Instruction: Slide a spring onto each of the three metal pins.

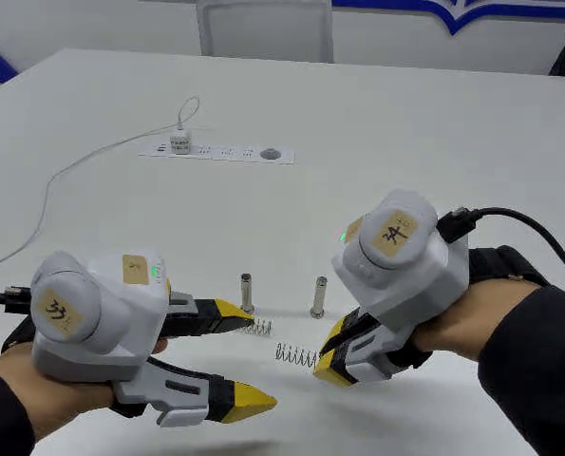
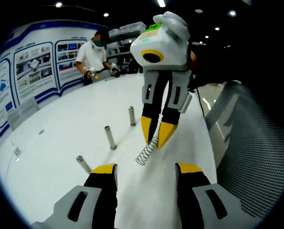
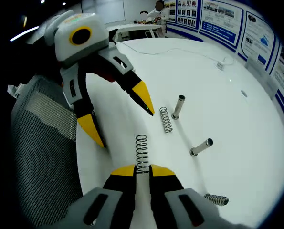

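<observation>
Yellow-tipped left gripper (image 1: pixel 254 366), sticker "33", holds its jaws spread wide. A loose spring (image 1: pixel 259 327) lies just beside its upper tip, at 5 o'clock of the first bare pin (image 1: pixel 247 293). The second bare pin (image 1: pixel 319 296) stands upright at 3 o'clock of the first. The right gripper (image 1: pixel 326 367), sticker apparently "34", pinches another spring (image 1: pixel 296 355) by one end, at 7 o'clock of that pin.

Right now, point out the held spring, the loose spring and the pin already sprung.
held spring (image 3: pixel 142 152): right gripper view, middle coils.
loose spring (image 3: pixel 165 120): right gripper view, middle coils.
sprung pin (image 3: pixel 215 199): right gripper view, coil-covered shaft.
</observation>
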### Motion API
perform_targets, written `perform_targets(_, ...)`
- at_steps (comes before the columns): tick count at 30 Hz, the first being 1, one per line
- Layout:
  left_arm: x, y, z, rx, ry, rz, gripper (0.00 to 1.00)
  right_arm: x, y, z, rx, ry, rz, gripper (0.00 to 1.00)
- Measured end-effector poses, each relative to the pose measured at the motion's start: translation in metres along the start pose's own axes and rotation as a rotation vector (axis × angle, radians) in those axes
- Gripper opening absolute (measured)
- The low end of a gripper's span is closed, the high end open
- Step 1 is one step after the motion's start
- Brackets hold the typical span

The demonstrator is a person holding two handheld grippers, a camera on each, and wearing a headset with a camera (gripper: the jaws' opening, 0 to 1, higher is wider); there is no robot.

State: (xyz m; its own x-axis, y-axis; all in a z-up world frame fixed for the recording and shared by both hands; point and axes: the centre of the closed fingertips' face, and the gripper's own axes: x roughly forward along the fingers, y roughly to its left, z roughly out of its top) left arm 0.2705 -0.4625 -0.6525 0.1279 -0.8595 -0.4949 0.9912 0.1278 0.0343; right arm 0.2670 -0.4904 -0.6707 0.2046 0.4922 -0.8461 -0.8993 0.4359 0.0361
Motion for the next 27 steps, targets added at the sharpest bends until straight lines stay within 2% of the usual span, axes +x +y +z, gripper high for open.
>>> perform_targets(9,0.009,-0.011,0.0,0.107,0.014,-0.042,0.31,0.0,0.014,0.006,-0.034,0.023,0.037,0.11)
perform_targets(17,0.01,-0.011,-0.002,0.164,0.02,-0.041,0.14,-0.005,0.021,0.012,-0.047,0.023,0.049,0.11)
perform_targets(21,0.01,-0.011,-0.002,0.163,0.022,-0.04,0.14,-0.011,0.022,0.018,-0.052,0.007,0.043,0.11)
perform_targets(27,0.01,-0.013,-0.001,0.151,0.014,-0.047,0.12,-0.024,0.025,0.041,-0.063,-0.069,0.033,0.11)
